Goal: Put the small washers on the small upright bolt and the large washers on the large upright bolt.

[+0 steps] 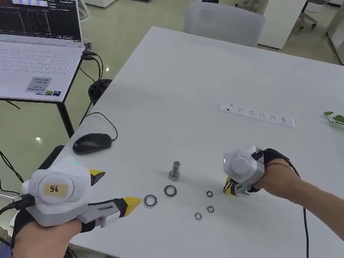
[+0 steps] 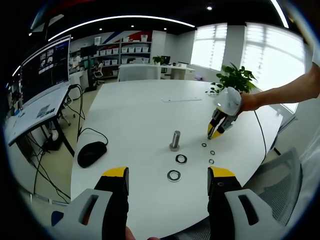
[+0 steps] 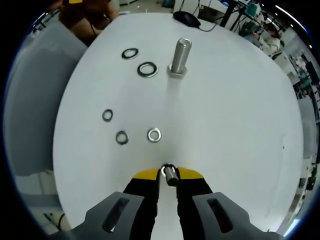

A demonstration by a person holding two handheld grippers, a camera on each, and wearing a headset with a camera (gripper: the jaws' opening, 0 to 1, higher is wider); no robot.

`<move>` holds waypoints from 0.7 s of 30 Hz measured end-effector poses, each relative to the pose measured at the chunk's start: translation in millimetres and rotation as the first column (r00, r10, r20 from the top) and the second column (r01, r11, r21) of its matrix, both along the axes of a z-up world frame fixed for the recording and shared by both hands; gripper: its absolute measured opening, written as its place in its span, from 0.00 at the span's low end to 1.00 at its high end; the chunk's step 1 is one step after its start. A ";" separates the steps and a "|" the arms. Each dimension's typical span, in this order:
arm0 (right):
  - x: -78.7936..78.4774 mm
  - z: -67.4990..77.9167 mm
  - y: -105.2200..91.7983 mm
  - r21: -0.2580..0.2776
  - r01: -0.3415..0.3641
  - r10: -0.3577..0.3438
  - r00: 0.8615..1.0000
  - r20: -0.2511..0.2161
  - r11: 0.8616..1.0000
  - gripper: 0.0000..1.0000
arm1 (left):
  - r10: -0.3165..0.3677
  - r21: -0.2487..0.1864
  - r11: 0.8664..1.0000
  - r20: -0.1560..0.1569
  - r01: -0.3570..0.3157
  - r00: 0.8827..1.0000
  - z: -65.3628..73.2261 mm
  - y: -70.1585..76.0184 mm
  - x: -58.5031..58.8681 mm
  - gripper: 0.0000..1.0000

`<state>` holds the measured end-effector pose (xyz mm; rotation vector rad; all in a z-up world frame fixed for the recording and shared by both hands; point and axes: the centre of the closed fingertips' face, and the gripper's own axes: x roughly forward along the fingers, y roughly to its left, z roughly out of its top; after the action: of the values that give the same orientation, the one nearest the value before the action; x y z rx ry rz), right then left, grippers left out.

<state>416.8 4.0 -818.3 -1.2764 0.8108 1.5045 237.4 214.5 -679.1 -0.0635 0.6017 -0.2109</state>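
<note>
No washers are placed yet. The large upright bolt [image 1: 174,170] stands bare on the worktop [image 1: 215,80]. Two large washers [image 1: 170,190] lie flat just in front of it, and three small washers [image 1: 209,194] lie loose to their right. Low at the worktop beside these, the right tool [image 1: 230,186] is closed on what looks like the small bolt [image 3: 171,175]; I cannot tell whether it stands on its own. The left tool [image 2: 168,174] hovers wide open and empty near the large washers. All five washers are left to place.
</note>
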 end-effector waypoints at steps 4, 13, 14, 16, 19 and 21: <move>0.6 -2.9 -3.1 -0.010 0.003 -0.003 1.000 -0.001 1.000 0.14 | 0.001 0.000 1.000 0.002 -0.001 1.000 0.2 0.9 0.6 0.63; 1.7 4.7 -7.0 0.020 0.051 -0.051 0.998 -0.031 0.998 0.17 | -0.006 0.000 1.000 0.005 0.006 1.000 1.2 -3.0 1.0 0.63; 2.6 6.1 -7.6 0.024 0.056 -0.055 0.998 -0.029 0.998 0.18 | -0.006 0.000 1.000 0.006 0.006 1.000 1.3 -2.8 1.0 0.63; 4.5 10.1 -9.1 0.035 0.073 -0.072 0.997 -0.027 0.997 0.19 | -0.006 -0.001 1.000 0.007 0.006 1.000 2.0 -2.9 1.2 0.63; 5.3 21.8 -11.4 0.082 0.137 -0.133 0.990 -0.046 0.987 0.19 | -0.008 0.003 1.000 0.010 0.008 1.000 3.3 -2.5 1.4 0.63; 6.4 30.0 -13.7 0.127 0.200 -0.192 0.979 -0.071 0.972 0.19 | -0.008 0.006 1.000 0.012 0.008 1.000 4.8 -2.4 1.5 0.63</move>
<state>423.1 -9.7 -788.3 -1.0274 0.8341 1.4170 239.0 212.2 -674.3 -0.0543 0.5904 -0.2174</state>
